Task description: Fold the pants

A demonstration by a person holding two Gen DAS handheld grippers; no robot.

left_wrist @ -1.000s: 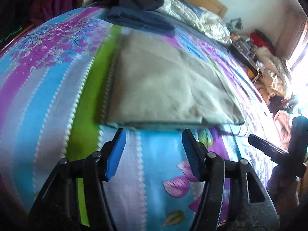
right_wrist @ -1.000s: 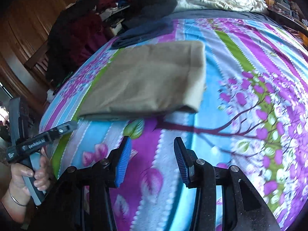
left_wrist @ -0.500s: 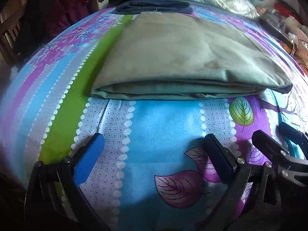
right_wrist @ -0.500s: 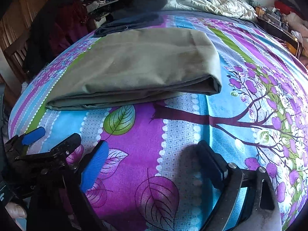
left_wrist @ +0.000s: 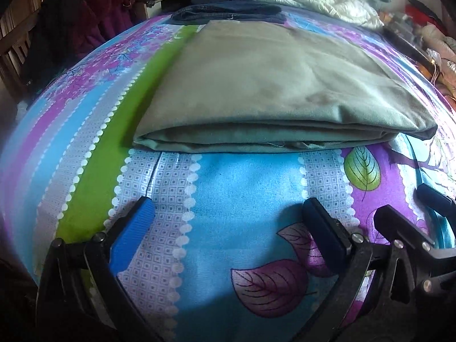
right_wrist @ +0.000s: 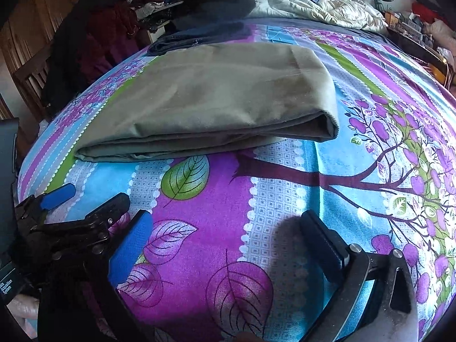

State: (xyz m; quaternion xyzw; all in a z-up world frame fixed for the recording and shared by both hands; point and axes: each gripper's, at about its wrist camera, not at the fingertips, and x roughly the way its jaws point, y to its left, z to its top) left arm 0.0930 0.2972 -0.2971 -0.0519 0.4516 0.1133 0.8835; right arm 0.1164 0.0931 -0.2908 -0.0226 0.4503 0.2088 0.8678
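pants [left_wrist: 265, 91] folded on bedspread [left_wrist: 242, 199], both grippers [left_wrist: 228, 233] [right_wrist: 225, 245] spread, seemingly empty

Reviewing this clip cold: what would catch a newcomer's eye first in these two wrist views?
The loud striped and floral bedsheet fills both views. On it lie the khaki pants, folded into a flat rectangle, with dark blue jeans just beyond them. The left gripper and right gripper sit side by side short of the pants' near edge, both wide open and empty.
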